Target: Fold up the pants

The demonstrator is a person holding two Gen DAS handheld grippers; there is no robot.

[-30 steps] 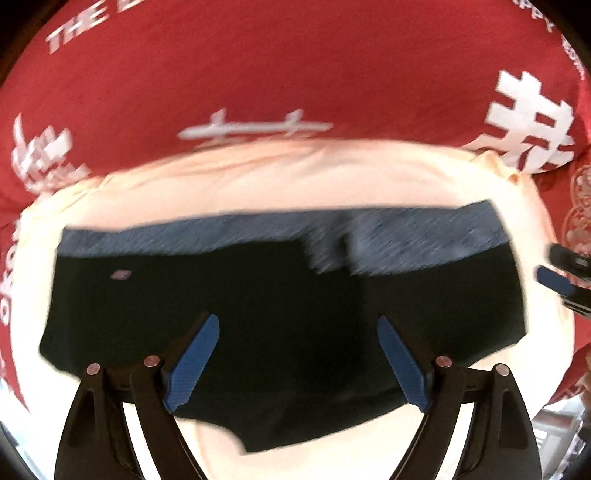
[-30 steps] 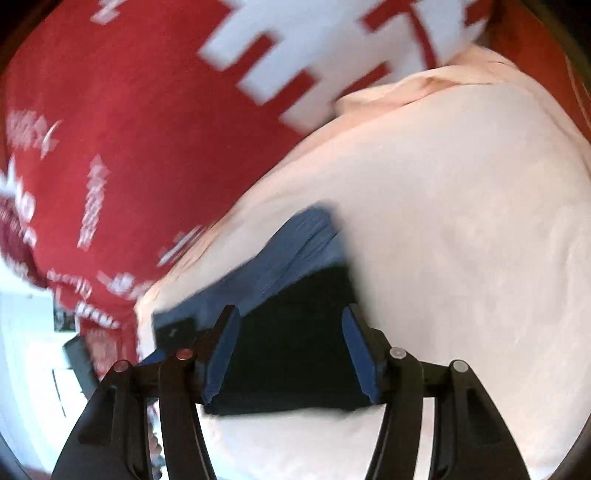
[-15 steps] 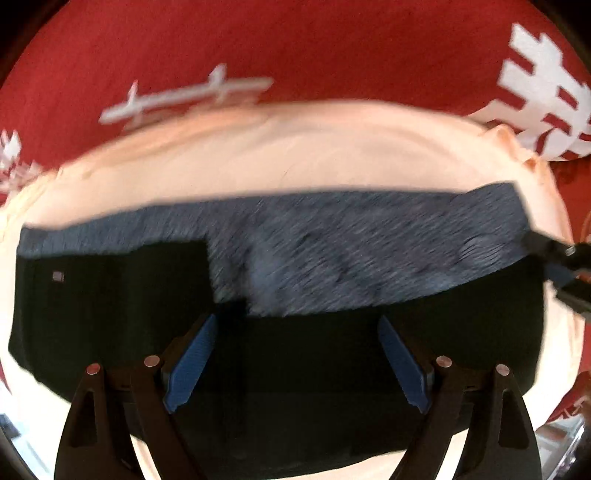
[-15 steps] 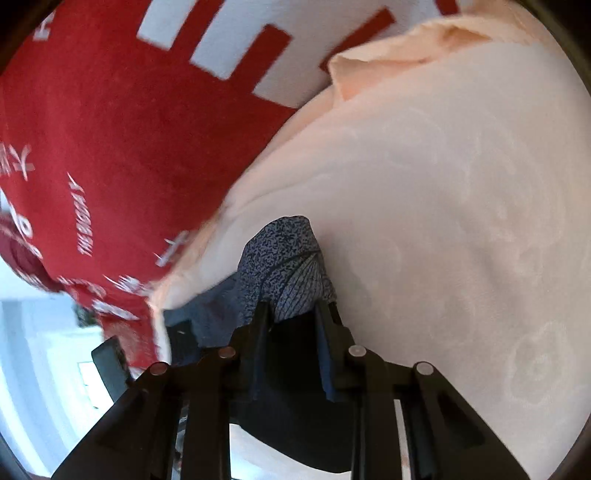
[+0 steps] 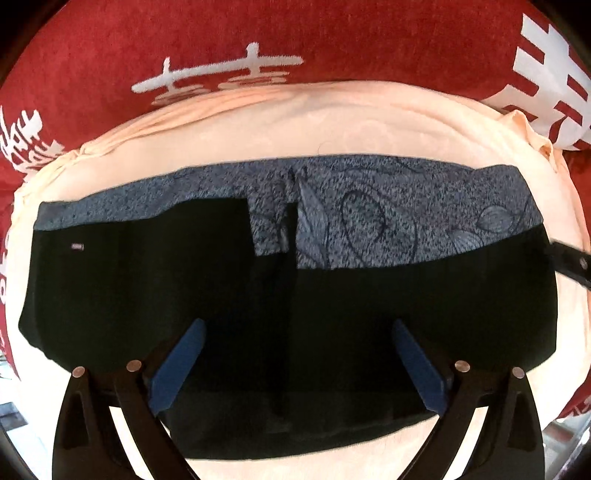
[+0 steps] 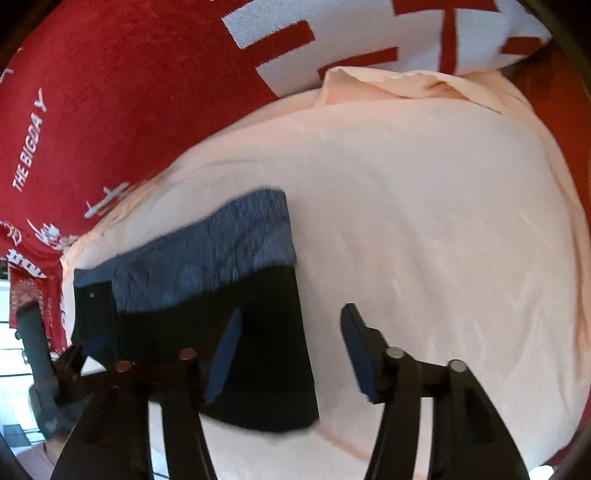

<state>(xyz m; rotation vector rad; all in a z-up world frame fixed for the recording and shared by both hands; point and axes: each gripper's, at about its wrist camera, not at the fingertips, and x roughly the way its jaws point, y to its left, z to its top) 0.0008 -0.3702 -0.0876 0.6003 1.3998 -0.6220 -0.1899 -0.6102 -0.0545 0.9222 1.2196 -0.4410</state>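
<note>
Left gripper (image 5: 295, 363) hangs over the pants (image 5: 147, 288) with its blue pads spread wide and nothing between them; the black garment lies flat across the pale peach cloth (image 5: 332, 122), its grey patterned band (image 5: 388, 218) along the far edge, with one part apparently lapped over the other near the middle; a red blanket (image 5: 332, 33) lies beyond. Right gripper (image 6: 290, 350) is likewise spread wide and empty, straddling the pants' (image 6: 266, 350) right-hand edge, one pad over black fabric, the other over bare peach cloth (image 6: 443, 221). By my reading one fold is laid and released; the garment remains long, so a further fold seems left.
</note>
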